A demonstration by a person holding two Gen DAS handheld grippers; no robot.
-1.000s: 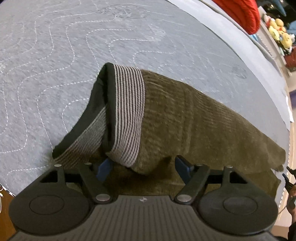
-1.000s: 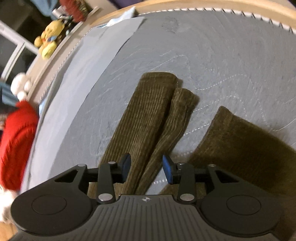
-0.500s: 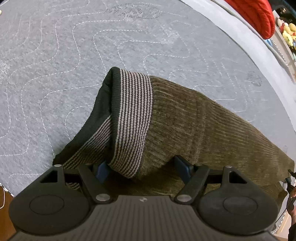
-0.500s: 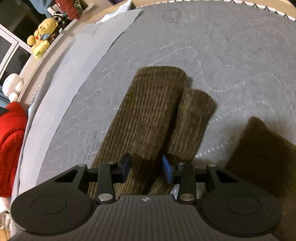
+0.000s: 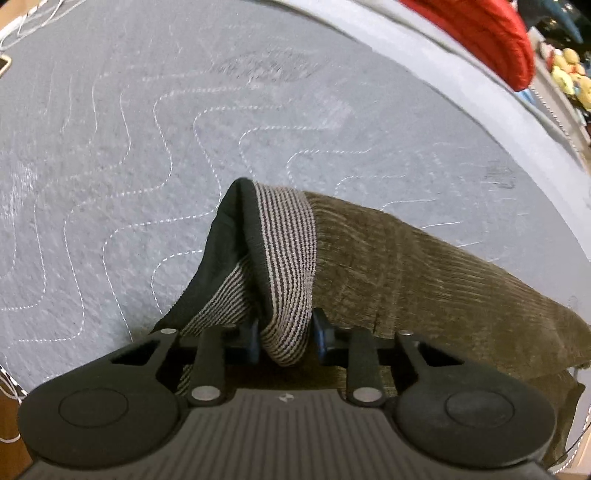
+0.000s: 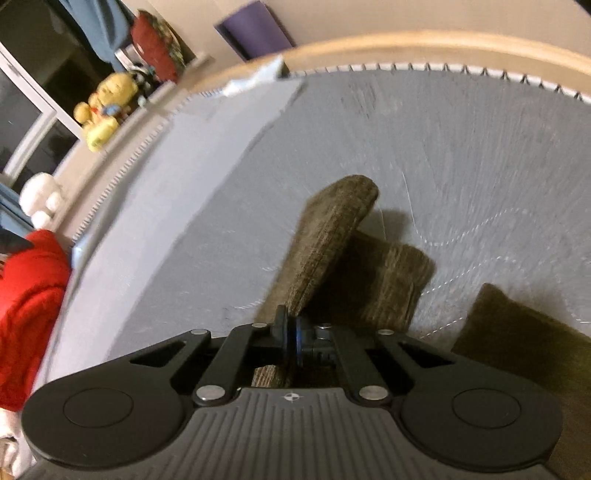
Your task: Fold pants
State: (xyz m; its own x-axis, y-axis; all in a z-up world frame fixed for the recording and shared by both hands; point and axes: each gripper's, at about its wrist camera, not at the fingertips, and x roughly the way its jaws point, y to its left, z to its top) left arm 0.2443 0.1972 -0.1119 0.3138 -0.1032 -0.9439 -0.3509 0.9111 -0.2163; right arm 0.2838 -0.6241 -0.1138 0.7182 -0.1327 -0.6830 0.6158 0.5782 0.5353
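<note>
Pants: olive corduroy, on grey quilt. Striped waistband bunched, pinched by left gripper. One leg cuff raised off quilt, clamped in right gripper; other cuff flat beside it. Red cloth at quilt's edge.

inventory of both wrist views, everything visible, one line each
olive-brown corduroy pants: 1, striped grey-black waistband lifted, one leg raised off the bed
grey quilted bed cover: 1, under the pants
red fabric heap: 1, beyond the bed edge
yellow plush toy: 1 clear, on the ledge past the bed
white plush toy: 1, same ledge
purple panel: 1, against the wall
left gripper: shut on the waistband
right gripper: shut on the raised leg
</note>
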